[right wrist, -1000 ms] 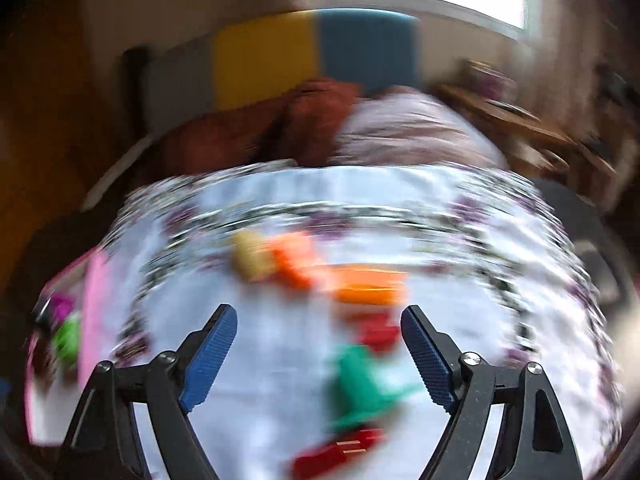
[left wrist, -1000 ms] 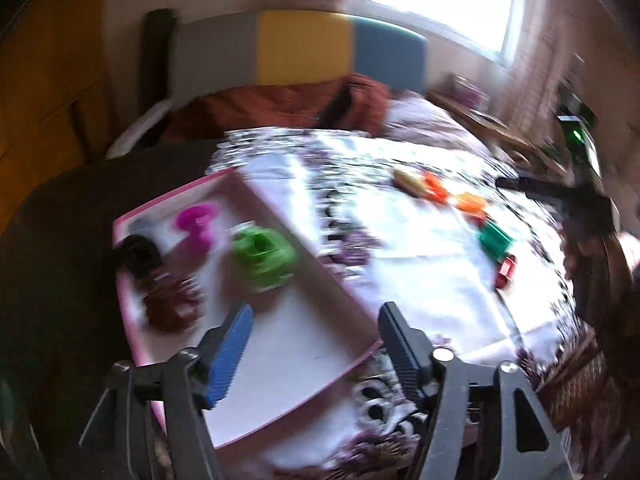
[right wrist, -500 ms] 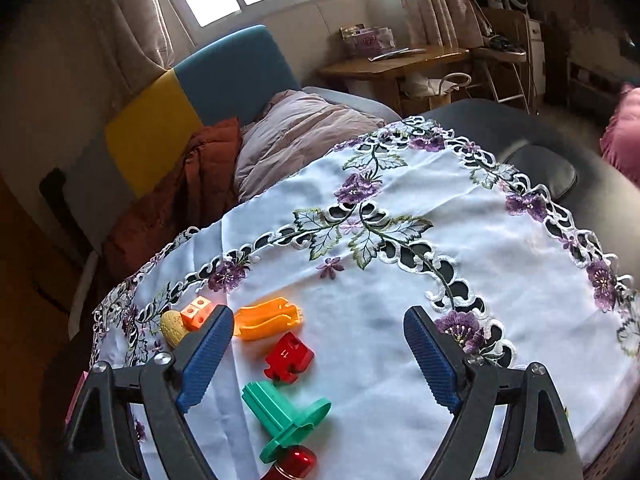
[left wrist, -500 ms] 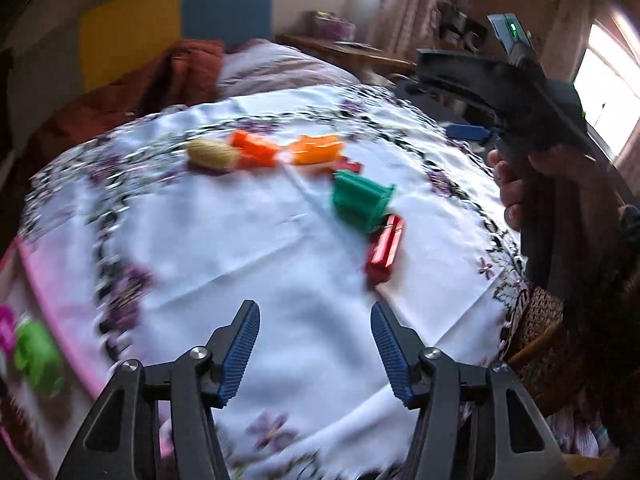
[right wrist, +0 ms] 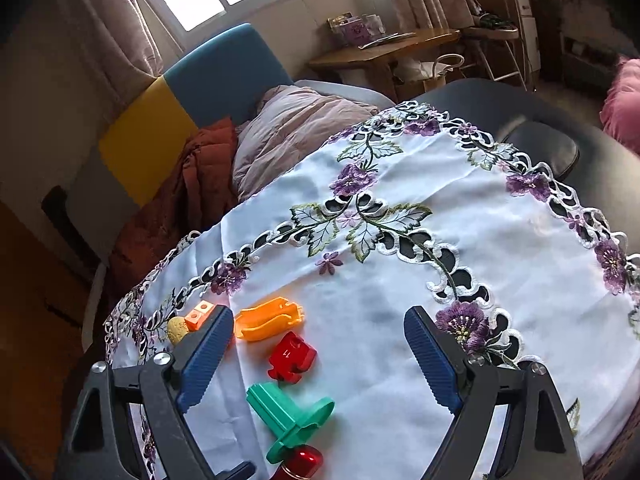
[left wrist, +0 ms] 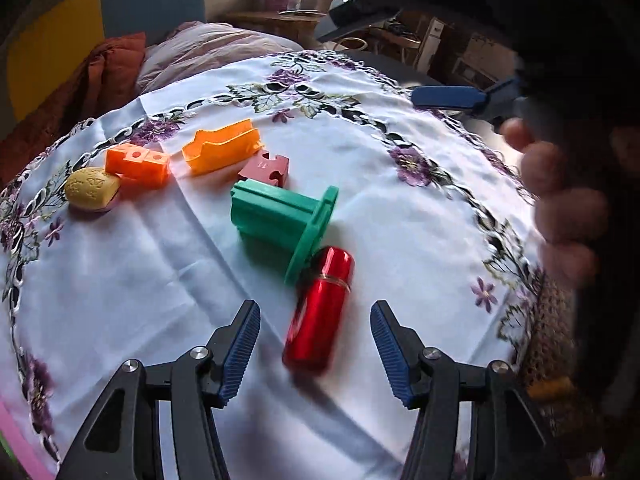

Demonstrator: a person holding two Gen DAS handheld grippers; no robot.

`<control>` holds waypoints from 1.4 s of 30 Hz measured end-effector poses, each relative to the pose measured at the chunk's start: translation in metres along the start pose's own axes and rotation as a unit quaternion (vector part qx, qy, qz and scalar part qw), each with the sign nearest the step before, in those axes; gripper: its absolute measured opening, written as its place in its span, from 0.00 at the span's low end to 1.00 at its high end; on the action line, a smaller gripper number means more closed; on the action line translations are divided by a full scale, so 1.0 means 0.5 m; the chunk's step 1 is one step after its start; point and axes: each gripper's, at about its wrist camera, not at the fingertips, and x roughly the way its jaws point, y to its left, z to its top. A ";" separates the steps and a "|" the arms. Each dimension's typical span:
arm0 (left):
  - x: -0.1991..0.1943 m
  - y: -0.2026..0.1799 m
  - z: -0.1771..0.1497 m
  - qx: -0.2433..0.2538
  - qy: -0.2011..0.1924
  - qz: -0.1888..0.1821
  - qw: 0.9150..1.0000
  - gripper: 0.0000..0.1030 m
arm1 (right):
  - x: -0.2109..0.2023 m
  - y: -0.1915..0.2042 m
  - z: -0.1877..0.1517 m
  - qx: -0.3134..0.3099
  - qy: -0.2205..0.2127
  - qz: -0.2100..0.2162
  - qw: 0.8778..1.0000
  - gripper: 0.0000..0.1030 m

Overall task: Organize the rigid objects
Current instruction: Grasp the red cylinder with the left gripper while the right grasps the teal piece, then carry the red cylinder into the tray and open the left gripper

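A shiny red cylinder [left wrist: 320, 309] lies on the white embroidered tablecloth [left wrist: 140, 272], its near end between the blue pads of my left gripper [left wrist: 315, 354]. The jaws are closing and the pads stand clear of it on both sides. A green flanged block [left wrist: 280, 224] touches the cylinder's far end. Behind lie a dark red puzzle piece [left wrist: 264, 166], an orange trough piece [left wrist: 222, 150], an orange cube block [left wrist: 138, 164] and a yellow oval [left wrist: 91, 188]. My right gripper [right wrist: 318, 354] hangs open above the cloth, over the red piece [right wrist: 292, 356] and green block [right wrist: 290, 416].
A pink tray edge [left wrist: 20, 440] shows at the lower left corner. A hand [left wrist: 560, 208] holding the other gripper fills the right side of the left wrist view. A cushioned bench [right wrist: 224, 92] with blankets, a wooden desk [right wrist: 380, 52] and a dark chair [right wrist: 532, 140] ring the table.
The left gripper swung from the pink tray across to the toys and came down around the red cylinder, its jaws narrowing. The right gripper rolled, then held still above the cloth.
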 end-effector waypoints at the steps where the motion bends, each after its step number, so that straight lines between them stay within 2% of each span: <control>1: 0.008 0.001 0.003 -0.005 0.002 0.000 1.000 0.40 | 0.001 0.001 0.000 0.000 0.001 0.000 1.000 0.85; 2: 0.018 0.003 0.005 -0.010 0.008 -0.008 1.000 0.28 | 0.002 0.002 0.000 -0.002 0.002 0.001 1.000 0.85; 3: 0.019 0.003 0.004 -0.012 0.002 -0.003 1.000 0.25 | 0.004 0.003 -0.001 -0.004 0.004 0.000 1.000 0.85; 9: -0.020 0.021 -0.047 -0.034 -0.013 0.014 0.999 0.25 | 0.019 0.021 -0.009 -0.024 0.026 0.022 0.999 0.85; 13: -0.061 0.048 -0.111 -0.048 -0.024 0.040 0.998 0.25 | 0.041 0.054 -0.027 -0.064 0.064 0.046 0.995 0.82; 15: -0.074 0.060 -0.131 -0.059 -0.029 0.052 0.996 0.25 | 0.053 0.073 -0.042 -0.093 0.080 0.044 0.991 0.78; 19: -0.090 0.082 -0.163 -0.076 -0.051 0.054 0.994 0.25 | 0.083 0.101 -0.071 -0.139 0.115 0.033 0.983 0.58; 22: -0.091 0.081 -0.171 -0.075 -0.063 0.058 0.993 0.25 | 0.112 0.114 -0.094 -0.169 0.147 0.013 0.974 0.49; 29: -0.096 0.087 -0.179 -0.098 -0.079 0.041 0.991 0.25 | 0.147 0.121 -0.118 -0.200 0.174 -0.016 0.964 0.49; 35: -0.096 0.093 -0.179 -0.113 -0.087 0.029 0.989 0.25 | 0.161 0.121 -0.127 -0.211 0.184 -0.022 0.960 0.49; 36: -0.096 0.092 -0.179 -0.112 -0.088 0.030 0.989 0.25 | 0.163 0.124 -0.130 -0.217 0.188 -0.025 0.958 0.45; 37: -0.096 0.090 -0.179 -0.109 -0.089 0.032 0.989 0.25 | 0.167 0.128 -0.133 -0.223 0.191 -0.025 0.955 0.30; 42: -0.097 0.089 -0.180 -0.112 -0.089 0.033 0.989 0.25 | 0.167 0.151 -0.152 -0.264 0.193 -0.029 0.945 0.30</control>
